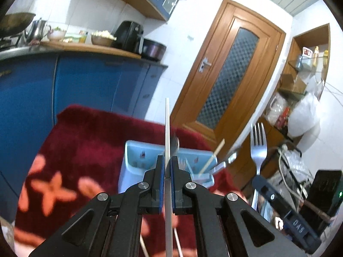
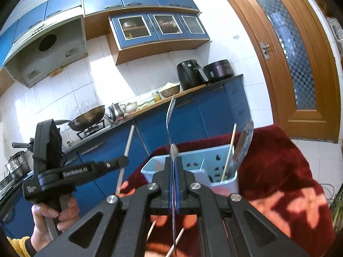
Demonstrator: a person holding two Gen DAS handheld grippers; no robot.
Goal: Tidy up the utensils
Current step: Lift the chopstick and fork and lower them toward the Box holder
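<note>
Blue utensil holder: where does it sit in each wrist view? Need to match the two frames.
Left wrist: blue utensil holder at lower centre, just beyond the left gripper, on the red cloth.
Right wrist: holder right of centre, behind the right gripper.
Shared landmark: the wooden door.

A pale, flat-sided chopstick (image 1: 167, 126) stood upright above a light-blue plastic utensil holder (image 1: 134, 160) on the red cloth. Beside it, a steel fork (image 1: 259, 147) pointed tines-up.
</note>
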